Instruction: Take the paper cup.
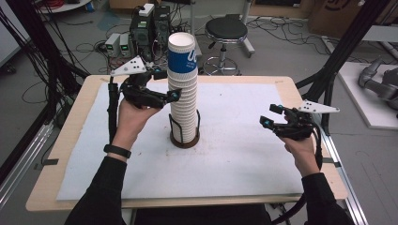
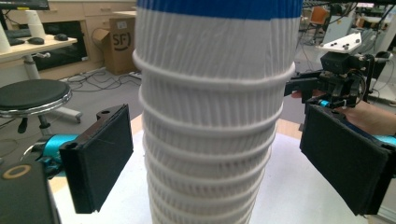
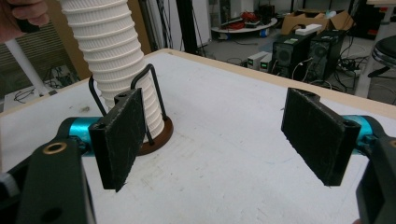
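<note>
A light wooden table (image 1: 70, 117) with rounded corners carries everything here. A white mat (image 1: 244, 154) lies flat on it and covers most of the top, leaving a bare wooden margin along the left edge, the far edge and the near edge. The mat shows faint brownish smudges near its middle. On the mat, a little toward the far edge and left of centre, stands a round dark brown base (image 1: 184, 140) with black wire uprights (image 3: 152, 88). A tall stack of white ribbed paper cups (image 1: 183, 101) rises from that base, and its topmost cup bears a blue band.
</note>
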`<act>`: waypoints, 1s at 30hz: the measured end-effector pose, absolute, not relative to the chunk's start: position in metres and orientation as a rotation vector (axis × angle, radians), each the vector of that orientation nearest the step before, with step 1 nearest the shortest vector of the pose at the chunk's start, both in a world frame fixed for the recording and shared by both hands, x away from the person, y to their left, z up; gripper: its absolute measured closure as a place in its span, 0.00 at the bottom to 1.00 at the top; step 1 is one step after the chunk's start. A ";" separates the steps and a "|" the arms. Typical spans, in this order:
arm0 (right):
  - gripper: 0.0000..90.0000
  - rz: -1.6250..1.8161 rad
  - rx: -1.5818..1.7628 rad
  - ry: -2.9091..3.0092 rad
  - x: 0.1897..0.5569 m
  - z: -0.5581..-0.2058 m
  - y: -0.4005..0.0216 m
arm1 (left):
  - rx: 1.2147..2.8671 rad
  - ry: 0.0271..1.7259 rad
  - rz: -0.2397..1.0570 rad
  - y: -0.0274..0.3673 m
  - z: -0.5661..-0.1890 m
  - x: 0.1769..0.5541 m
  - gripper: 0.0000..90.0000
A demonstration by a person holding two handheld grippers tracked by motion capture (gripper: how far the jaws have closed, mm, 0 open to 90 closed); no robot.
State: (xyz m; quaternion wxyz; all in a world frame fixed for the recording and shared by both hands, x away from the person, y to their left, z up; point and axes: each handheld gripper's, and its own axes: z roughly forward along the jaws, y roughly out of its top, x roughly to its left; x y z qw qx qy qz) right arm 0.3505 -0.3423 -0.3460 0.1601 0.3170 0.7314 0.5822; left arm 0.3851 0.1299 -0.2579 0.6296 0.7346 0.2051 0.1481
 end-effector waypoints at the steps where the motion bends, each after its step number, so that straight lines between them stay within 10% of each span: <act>1: 0.25 1.665 0.905 2.091 0.350 -0.346 -0.342 | 1.683 0.464 0.334 0.128 -0.257 0.386 0.11; 30: 0.24 1.699 0.853 2.134 0.352 -0.340 -0.326 | 1.695 0.445 0.317 0.115 -0.260 0.404 0.13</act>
